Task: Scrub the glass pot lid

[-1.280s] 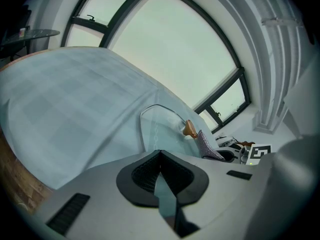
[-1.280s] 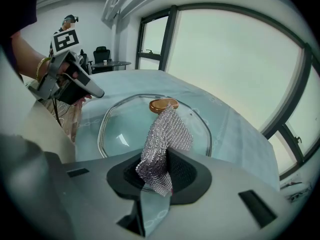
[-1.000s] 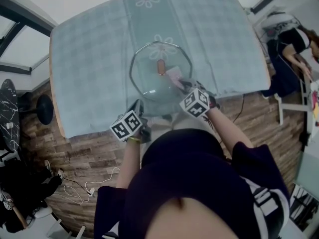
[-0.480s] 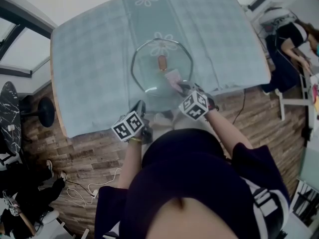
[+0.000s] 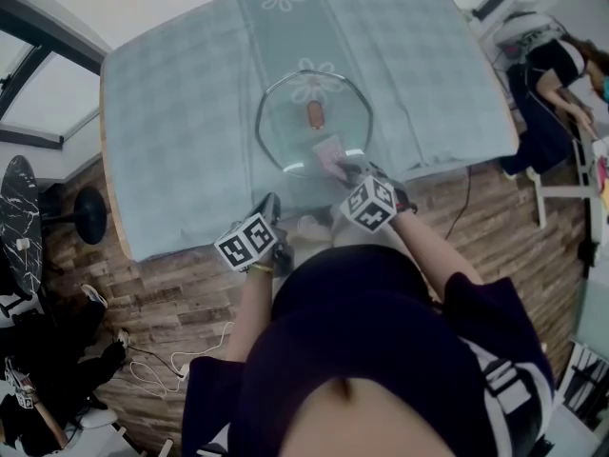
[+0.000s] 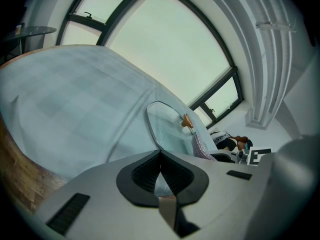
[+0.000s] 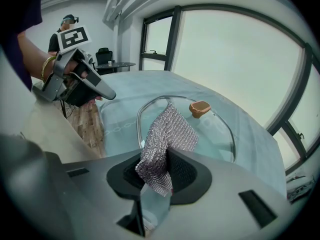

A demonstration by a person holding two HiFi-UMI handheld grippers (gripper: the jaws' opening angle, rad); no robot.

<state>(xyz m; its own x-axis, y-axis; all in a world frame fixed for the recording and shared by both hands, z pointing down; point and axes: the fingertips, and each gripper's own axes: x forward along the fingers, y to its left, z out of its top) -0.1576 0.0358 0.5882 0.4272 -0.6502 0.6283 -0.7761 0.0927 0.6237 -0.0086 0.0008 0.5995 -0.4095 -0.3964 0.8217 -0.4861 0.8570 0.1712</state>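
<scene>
As things lie, the scrubbing looks under way, neither just begun nor finished. A silvery mesh cloth (image 7: 167,134) is already gripped and brought to the glass lid (image 5: 285,131), which lies flat with its knob (image 5: 315,114) upward on the cloth-covered counter (image 5: 171,122). No foam, water or dirt shows on the glass, so how much of the lid has been gone over cannot be told. Most of its surface, from the knob to the far rim, has nothing on it, and my guess is that this part is left to do. Nearest the person, the left claw (image 6: 160,168) is closed tight with nothing between its jaws. It hangs on the near left side of the lid, apart from the rim and not steadying it. A little farther out, the right claw (image 5: 350,169) is clamped on the lower end of the mesh cloth, at the lid's near right edge. The cloth's free end fans out beyond the jaws, over the glass between the near rim and the knob. Whether the cloth presses on the glass or only hovers just above it is not clear from these views. Beyond the lid the counter carries nothing else.
</scene>
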